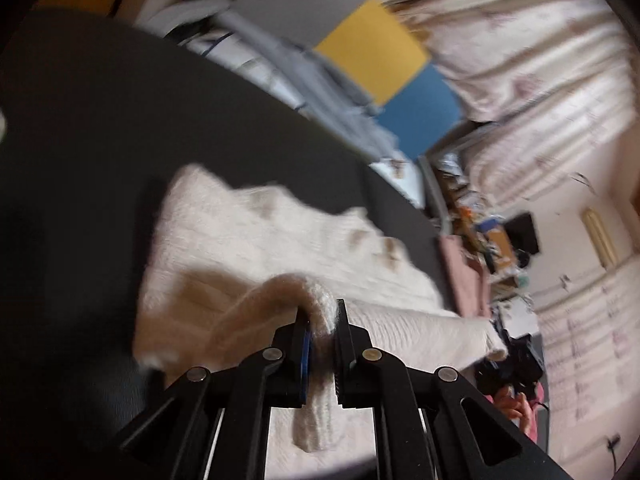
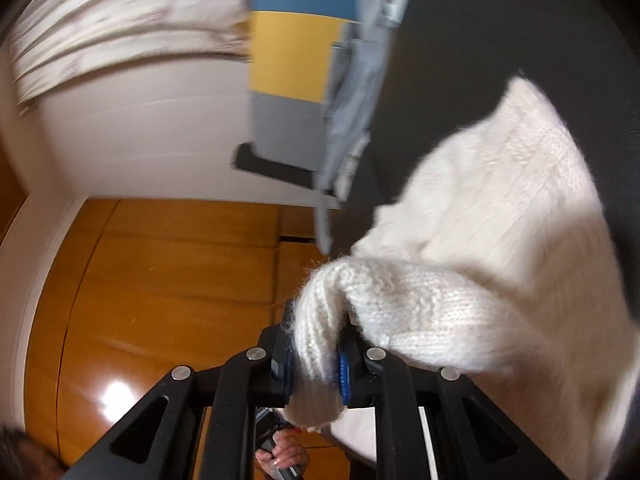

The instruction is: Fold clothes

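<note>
A white knitted sweater (image 1: 260,236) lies partly on a black table (image 1: 88,120). My left gripper (image 1: 322,320) is shut on a bunched fold of the sweater's edge, lifted off the table, with knit hanging down between the fingers. In the right wrist view my right gripper (image 2: 316,356) is shut on another thick bunch of the same sweater (image 2: 500,220), which stretches away to the right over the black table (image 2: 500,20). Both views are blurred by motion.
Grey clothes (image 1: 320,80) hang over the table's far edge, with a yellow and blue panel (image 1: 380,52) and curtains (image 1: 520,60) behind. A cluttered shelf (image 1: 488,248) stands to the right. An orange wooden floor (image 2: 160,300) lies below the right gripper.
</note>
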